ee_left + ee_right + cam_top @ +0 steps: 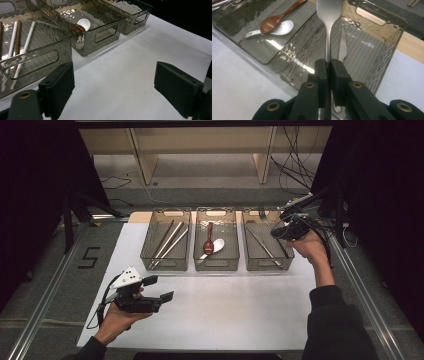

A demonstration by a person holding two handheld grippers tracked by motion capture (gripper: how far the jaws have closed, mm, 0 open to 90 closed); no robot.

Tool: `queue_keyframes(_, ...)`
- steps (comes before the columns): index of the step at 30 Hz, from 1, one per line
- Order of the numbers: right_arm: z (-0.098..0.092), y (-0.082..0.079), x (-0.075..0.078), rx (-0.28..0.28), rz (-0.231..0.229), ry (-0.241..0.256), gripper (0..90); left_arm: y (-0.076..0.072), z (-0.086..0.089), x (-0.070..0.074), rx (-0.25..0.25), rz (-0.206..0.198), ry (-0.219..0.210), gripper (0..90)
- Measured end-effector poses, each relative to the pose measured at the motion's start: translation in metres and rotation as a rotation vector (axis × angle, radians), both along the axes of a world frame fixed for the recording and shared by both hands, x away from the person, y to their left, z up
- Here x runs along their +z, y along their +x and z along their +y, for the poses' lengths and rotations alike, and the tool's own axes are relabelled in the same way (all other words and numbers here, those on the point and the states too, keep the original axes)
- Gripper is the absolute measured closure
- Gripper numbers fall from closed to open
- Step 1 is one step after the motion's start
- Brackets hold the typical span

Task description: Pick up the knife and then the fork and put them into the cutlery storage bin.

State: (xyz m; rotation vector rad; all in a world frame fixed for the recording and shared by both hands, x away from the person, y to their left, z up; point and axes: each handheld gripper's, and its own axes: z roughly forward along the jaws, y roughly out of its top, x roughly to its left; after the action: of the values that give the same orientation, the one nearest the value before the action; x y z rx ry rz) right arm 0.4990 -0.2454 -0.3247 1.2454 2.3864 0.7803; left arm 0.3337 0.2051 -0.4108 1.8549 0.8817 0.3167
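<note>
A white worktop [210, 310] carries three clear bins in a row, and the sorting looks nearly finished, since nothing lies loose on the sheet. The left bin [165, 262] holds chopsticks [167, 242], the middle bin [216, 262] a brown spoon [272, 22] resting on a white spoon [283, 27], and the right bin [250, 262] a knife [342, 47]. The right tool [328, 67] hangs over that right bin, its jaws pressed onto the handle of a metal utensil [328, 15] whose head is cut off, so it is likely a fork. It remains to be lowered and released. The left tool [157, 288] rests low over bare sheet, jaws spread and empty.
</note>
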Motion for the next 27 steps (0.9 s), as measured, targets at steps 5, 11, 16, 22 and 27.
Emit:
queue_keyframes(5, 0.001, 0.009, -0.003, -0.026, 0.011, 0.000, 84.6, 0.000, 0.001, 0.000, 0.000, 0.001, 0.000, 15.9)
queue_keyframes(11, 0.001, 0.018, -0.007, -0.056, 0.016, 0.002, 84.6, 0.000, 0.000, 0.000, 0.000, 0.001, -0.002, 15.9)
queue_keyframes(16, -0.002, 0.024, -0.010, -0.079, 0.013, -0.005, 84.6, 0.000, -0.001, 0.000, -0.002, 0.003, -0.003, 15.9)
queue_keyframes(22, -0.007, 0.031, -0.015, -0.100, 0.019, -0.007, 84.6, 0.001, 0.000, 0.000, 0.001, 0.002, -0.002, 15.9)
queue_keyframes(27, -0.008, 0.035, -0.019, -0.115, 0.023, -0.007, 84.6, 0.001, 0.000, 0.000, -0.001, 0.003, -0.003, 15.9)
